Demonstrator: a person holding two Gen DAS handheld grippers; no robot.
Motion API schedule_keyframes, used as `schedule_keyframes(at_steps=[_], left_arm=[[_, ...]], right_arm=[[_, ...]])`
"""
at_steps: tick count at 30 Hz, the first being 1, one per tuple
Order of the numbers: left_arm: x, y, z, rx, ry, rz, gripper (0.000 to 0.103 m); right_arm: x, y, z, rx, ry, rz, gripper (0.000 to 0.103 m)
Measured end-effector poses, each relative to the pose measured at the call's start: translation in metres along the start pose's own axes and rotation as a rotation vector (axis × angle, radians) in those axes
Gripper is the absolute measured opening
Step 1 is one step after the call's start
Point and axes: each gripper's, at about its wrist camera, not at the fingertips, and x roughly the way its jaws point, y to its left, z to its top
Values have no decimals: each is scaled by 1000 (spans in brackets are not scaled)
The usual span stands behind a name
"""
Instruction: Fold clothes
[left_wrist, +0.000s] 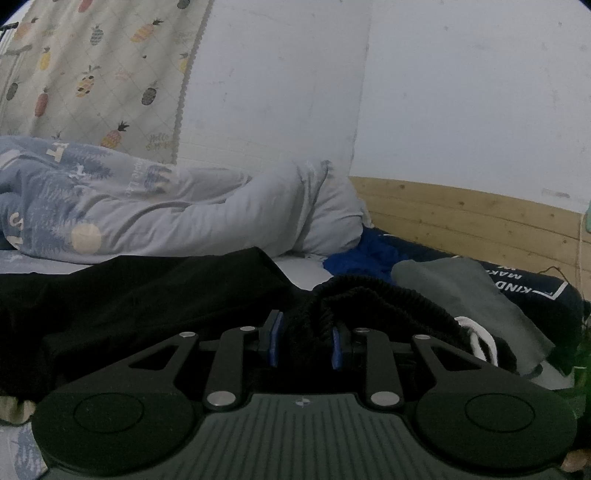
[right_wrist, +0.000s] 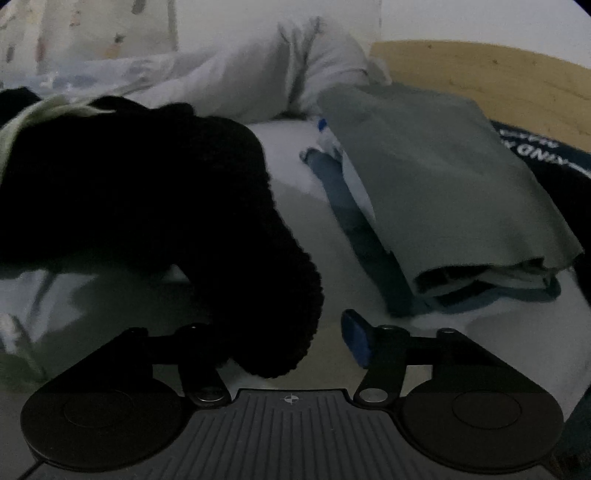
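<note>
On the bed, the left gripper (left_wrist: 304, 341) clamps the ribbed waistband of the black garment (left_wrist: 140, 295), while the right gripper (right_wrist: 291, 343) stands open around its hanging edge, beside folded grey clothes (right_wrist: 443, 177).

Black ribbed garment (left_wrist: 369, 299), grey folded cloth (right_wrist: 443, 177), pineapple-print curtain (left_wrist: 99, 74), blue-patterned duvet (left_wrist: 74, 199).

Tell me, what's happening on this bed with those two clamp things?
Someone is folding laundry on a bed with a hand-held gripper in each hand. The left gripper has its jaws shut on the ribbed edge of a black garment. The right gripper is open beside another part of that garment, one blue pad clear of the cloth. A folded grey garment lies to the right, with bedding bunched behind.
</note>
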Motion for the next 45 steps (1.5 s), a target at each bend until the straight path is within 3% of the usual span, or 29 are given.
schedule_keyframes(at_steps=[5,14,17,22,27,34,38,45], left_arm=[[1,0,0,-2,2,-2,27],[0,1,-1,-6,6,-5,27],[0,1,-1,-4,7,-7,27],[1,-1,0,-2,6,-1,26],[-3,-5,5,3,-3,-6,26],[-20,-9,20,16,-66,-10,25],[-36,-12,34,16,-123,12,24],[-75,-12,75,-3,-179,51,22]], right_arm=[[-12,-1,-3,-16,-40,9,56],[-19,-1,1,-31,-92,35,55],[-13,-3,2,-13,-60,20,41],[-7,-3,3,-17,-59,0,35],[-11,-12,15,-6,-122,-14,30],[-20,-19,59,-37,-222,-59,29],[-33,-24,95,-23,-272,10,18],[-84,-25,160,-99,-415,111,16]])
